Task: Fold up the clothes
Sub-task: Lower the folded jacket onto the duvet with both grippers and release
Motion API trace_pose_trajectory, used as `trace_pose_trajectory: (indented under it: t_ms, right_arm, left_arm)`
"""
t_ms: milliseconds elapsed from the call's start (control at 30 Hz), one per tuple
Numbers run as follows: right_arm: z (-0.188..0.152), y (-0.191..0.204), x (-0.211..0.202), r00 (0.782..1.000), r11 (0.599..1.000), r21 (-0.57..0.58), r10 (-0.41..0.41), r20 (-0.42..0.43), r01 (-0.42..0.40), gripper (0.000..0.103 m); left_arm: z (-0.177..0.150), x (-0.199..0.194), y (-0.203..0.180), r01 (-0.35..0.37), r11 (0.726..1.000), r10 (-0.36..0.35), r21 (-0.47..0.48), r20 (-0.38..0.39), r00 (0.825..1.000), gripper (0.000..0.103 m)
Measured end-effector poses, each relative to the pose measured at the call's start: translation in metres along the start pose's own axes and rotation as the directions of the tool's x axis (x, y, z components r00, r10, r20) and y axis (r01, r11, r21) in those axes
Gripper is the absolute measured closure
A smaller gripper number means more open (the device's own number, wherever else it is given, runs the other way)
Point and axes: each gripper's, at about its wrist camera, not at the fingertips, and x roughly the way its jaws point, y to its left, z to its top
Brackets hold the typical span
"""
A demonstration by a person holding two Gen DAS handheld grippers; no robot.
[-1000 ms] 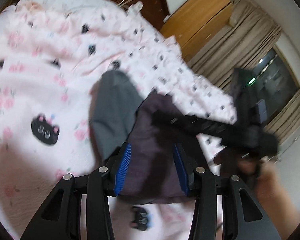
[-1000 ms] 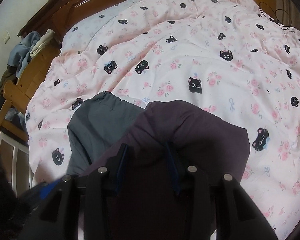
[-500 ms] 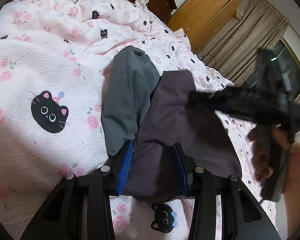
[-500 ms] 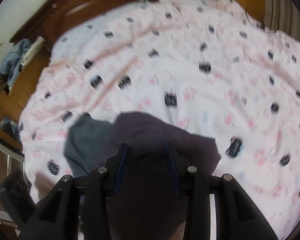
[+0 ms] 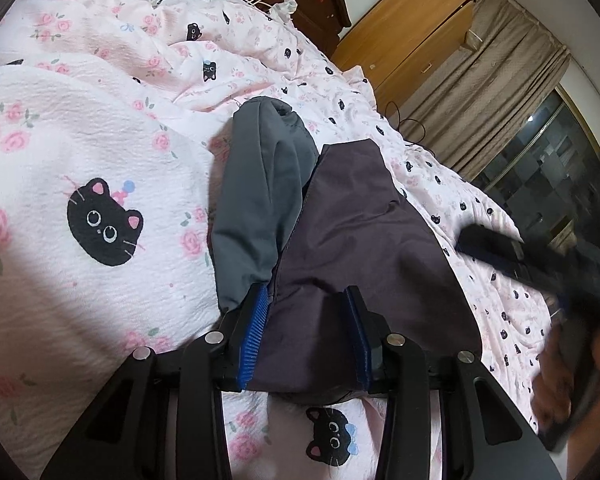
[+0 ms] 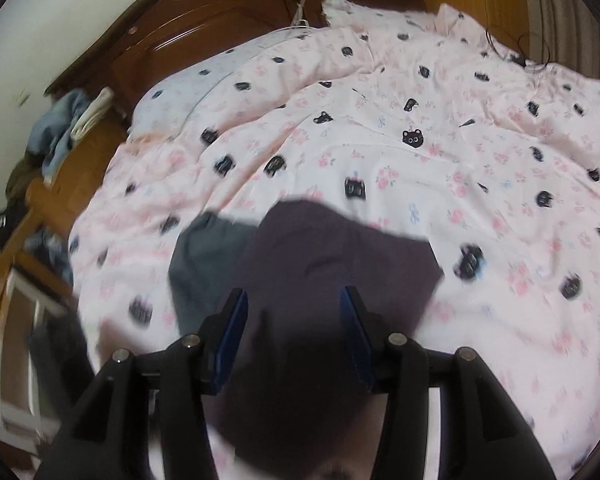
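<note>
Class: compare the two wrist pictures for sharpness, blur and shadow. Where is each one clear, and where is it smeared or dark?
Left wrist view: the bedspread and purple garment are crisp, only the right gripper at the edge is smeared. Right wrist view: blurred nearly throughout, cat prints streaked, the garment's near end in deep shadow.

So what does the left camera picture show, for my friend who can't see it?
The left gripper holds the edge of a dark purple garment lying on a grey garment, on a pink cat-print quilt. The blurred right gripper hovers nearby.
</note>
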Motion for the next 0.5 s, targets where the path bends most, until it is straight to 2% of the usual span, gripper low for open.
trace_pose_trajectory:
  t_ms: [167, 300, 367, 433, 500]
  right_arm:
    - [-0.034, 0.008, 0.008, 0.995, 0.998, -0.031, -0.051, -0.080, 0.049, 0.052]
    - [-0.043, 0.014, 0.031, 0.986, 0.993, -0.082, -0.097, -0.132, 0.087, 0.038]
    - [-0.047, 0.021, 0.038, 0.983, 0.987, -0.124, -0.122, -0.139, 0.105, 0.028]
    - [-0.047, 0.024, 0.035, 0.983, 0.985, -0.136, -0.124, -0.136, 0.106, 0.027]
    - [-0.045, 0.025, 0.018, 0.991, 0.990, -0.117, -0.094, -0.096, 0.082, 0.030]
  left_arm:
    - [0.000, 0.001, 0.001, 0.003, 1.000, -0.003, 0.000, 0.004, 1.000, 0.068]
    - [0.000, 0.001, 0.001, 0.001, 1.000, -0.001, -0.001, 0.002, 1.000, 0.069]
    - [-0.001, 0.001, 0.001, -0.001, 1.000, 0.001, 0.002, 0.002, 1.000, 0.069]
    - [-0.002, 0.000, 0.001, 0.000, 1.000, 0.000, 0.001, 0.005, 1.000, 0.069]
    - [-0.002, 0.000, 0.002, 0.006, 1.000, -0.006, -0.007, 0.007, 1.000, 0.069]
